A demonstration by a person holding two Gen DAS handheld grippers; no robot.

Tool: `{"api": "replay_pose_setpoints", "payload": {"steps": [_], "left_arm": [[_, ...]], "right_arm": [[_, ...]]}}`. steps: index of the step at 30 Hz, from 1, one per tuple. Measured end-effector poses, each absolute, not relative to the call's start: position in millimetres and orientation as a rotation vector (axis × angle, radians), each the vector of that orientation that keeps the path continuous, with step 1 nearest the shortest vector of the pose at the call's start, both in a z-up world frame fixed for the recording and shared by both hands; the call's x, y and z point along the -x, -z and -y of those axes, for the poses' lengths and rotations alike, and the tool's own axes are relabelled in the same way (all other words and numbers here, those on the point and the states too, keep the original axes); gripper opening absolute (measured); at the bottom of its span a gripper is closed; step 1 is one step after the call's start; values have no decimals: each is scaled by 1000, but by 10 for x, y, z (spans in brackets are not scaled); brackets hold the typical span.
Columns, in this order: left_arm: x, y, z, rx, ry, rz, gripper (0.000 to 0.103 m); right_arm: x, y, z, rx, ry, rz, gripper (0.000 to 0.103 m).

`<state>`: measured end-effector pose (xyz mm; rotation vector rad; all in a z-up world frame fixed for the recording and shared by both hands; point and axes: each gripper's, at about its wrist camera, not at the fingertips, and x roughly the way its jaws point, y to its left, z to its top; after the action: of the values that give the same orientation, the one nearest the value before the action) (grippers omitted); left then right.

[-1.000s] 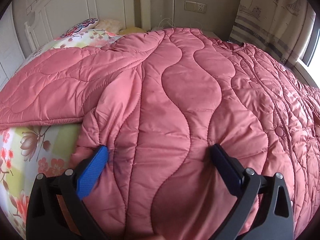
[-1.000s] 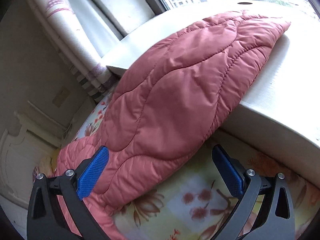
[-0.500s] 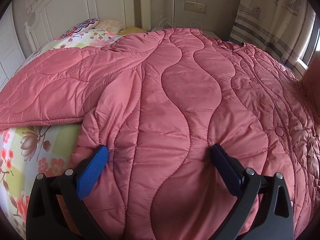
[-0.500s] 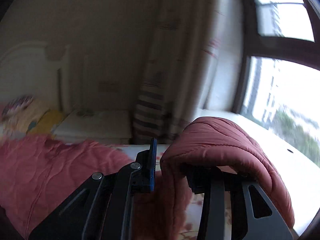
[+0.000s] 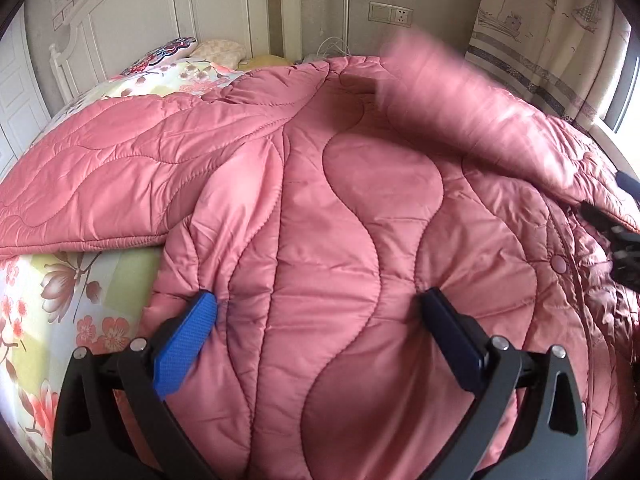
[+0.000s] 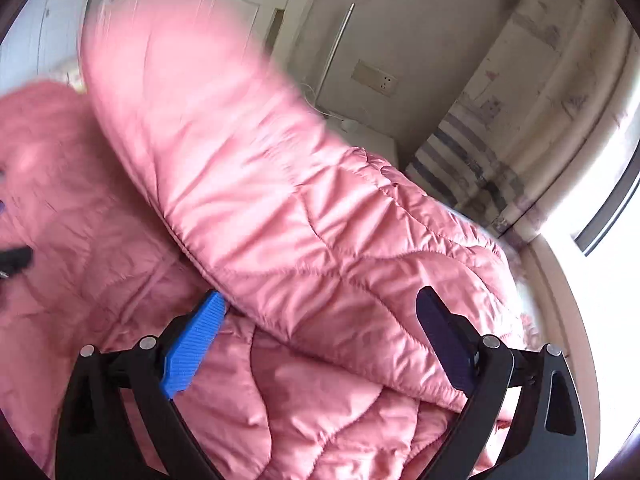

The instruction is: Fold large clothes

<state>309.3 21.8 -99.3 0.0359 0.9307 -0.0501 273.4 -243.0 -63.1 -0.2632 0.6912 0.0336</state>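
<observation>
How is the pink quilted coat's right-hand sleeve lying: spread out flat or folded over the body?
Folded over: the sleeve lies across the coat body, between the open right gripper fingers.

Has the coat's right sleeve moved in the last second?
Yes. The sleeve left the windowsill and swung across onto the coat body, toward the headboard. The right claw is open around it.

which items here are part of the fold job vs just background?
Job:
- pink quilted coat
- its sleeve, blurred
- left gripper, open
- right gripper, open

Background:
- floral bedsheet
- pillows
- headboard
- curtain
- wall socket
</observation>
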Motion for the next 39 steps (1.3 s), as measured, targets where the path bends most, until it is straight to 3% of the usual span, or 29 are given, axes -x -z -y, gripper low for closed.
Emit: {"api": "replay_pose_setpoints", "payload": {"steps": [4, 8, 12, 16, 21, 22, 23, 25, 32, 34, 39], "left_arm": [[-3103, 990, -215, -35, 51, -931, 101], [-3108, 910, -202, -37, 75, -967, 100], [-3329, 553, -264, 95, 151, -913, 101], [-3870, 522, -321, 249, 178, -908, 99], [-4357, 765, -161, 303, 174, -921, 86], [-4385, 778, -90, 277, 173, -910, 75], [-4399, 792, 19, 233, 194, -902, 43], [-4387, 830, 133, 168, 209, -910, 10], [-3987, 556, 9, 191, 201, -845, 7], [-3980, 622, -10, 162, 186, -889, 13], [-4006, 893, -140, 109, 61, -900, 13]], "right_arm": [[-2791, 389, 2689, 115, 34, -625, 89], [-2902, 590, 3044, -46, 154, -696, 82], [-2954, 825, 3347, -237, 114, -754, 80], [-2812, 811, 3524, -369, 101, -674, 80], [-2592, 750, 3704, -493, 112, -557, 80], [-2550, 741, 3767, -526, 113, -530, 80], [-2528, 742, 3836, -561, 118, -500, 80], [-2453, 685, 3932, -610, 137, -453, 80], [-2421, 689, 4069, -665, 161, -432, 80], [-2449, 703, 4024, -644, 166, -449, 80], [-2433, 718, 3979, -618, 193, -473, 80]]}}
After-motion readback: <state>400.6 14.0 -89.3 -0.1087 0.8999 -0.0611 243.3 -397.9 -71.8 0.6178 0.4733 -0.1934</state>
